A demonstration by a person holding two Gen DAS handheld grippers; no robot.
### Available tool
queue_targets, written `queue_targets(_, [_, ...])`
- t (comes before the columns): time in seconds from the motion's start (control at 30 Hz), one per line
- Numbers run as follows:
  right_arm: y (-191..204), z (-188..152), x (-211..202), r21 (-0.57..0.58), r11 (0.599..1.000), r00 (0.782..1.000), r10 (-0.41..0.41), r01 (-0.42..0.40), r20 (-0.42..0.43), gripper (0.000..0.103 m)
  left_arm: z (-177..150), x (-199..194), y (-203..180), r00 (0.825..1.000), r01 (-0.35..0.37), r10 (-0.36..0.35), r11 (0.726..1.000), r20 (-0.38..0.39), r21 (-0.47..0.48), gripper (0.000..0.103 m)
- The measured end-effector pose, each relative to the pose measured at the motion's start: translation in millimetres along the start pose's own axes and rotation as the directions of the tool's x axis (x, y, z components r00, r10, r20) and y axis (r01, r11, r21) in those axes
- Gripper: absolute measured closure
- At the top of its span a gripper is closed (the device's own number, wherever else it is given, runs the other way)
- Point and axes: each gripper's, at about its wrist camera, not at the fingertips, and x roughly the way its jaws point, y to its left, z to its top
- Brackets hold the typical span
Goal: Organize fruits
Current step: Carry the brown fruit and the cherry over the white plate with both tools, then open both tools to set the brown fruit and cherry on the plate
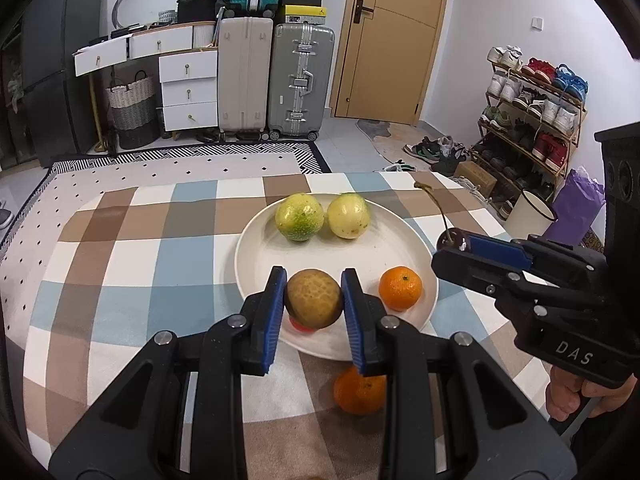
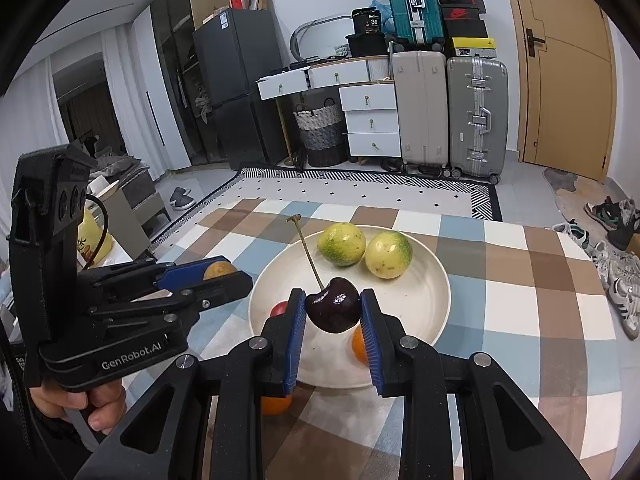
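Observation:
My left gripper (image 1: 314,280) is shut on a round brownish fruit (image 1: 314,298), held just above the near rim of a white plate (image 1: 256,256). On the plate lie two yellow-green fruits (image 1: 299,217) (image 1: 349,216), a tangerine (image 1: 401,288) and a small red fruit (image 1: 302,326), mostly hidden under the brown one. A second tangerine (image 1: 360,394) sits on the cloth in front of the plate. My right gripper (image 2: 333,298) is shut on a dark cherry (image 2: 334,306) with a long stem, above the plate (image 2: 424,292).
A checked cloth (image 1: 132,264) covers the table, whose far edge runs just behind the plate. A white mug (image 1: 528,210) stands off the right corner, with a shoe rack (image 1: 532,120) behind it. Suitcases (image 1: 276,80) and drawers line the far wall.

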Motion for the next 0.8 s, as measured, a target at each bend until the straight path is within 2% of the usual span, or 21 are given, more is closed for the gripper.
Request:
queue_targets(0.4, [-16,8,24,0.028,1.0,1.0,-0.006,0.007,-0.023,0.075,14,36,-4,1.0,-0.003,0.003,1.0,-0.012,0.009,0.078])
queue_targets(0.8, [-35,2,47,0.075,0.996,0.998,-0.034,0.039,-0.061,0.075,11,61,6,0.999,-0.022,0.022,1.0,-0.041,0.002,0.078])
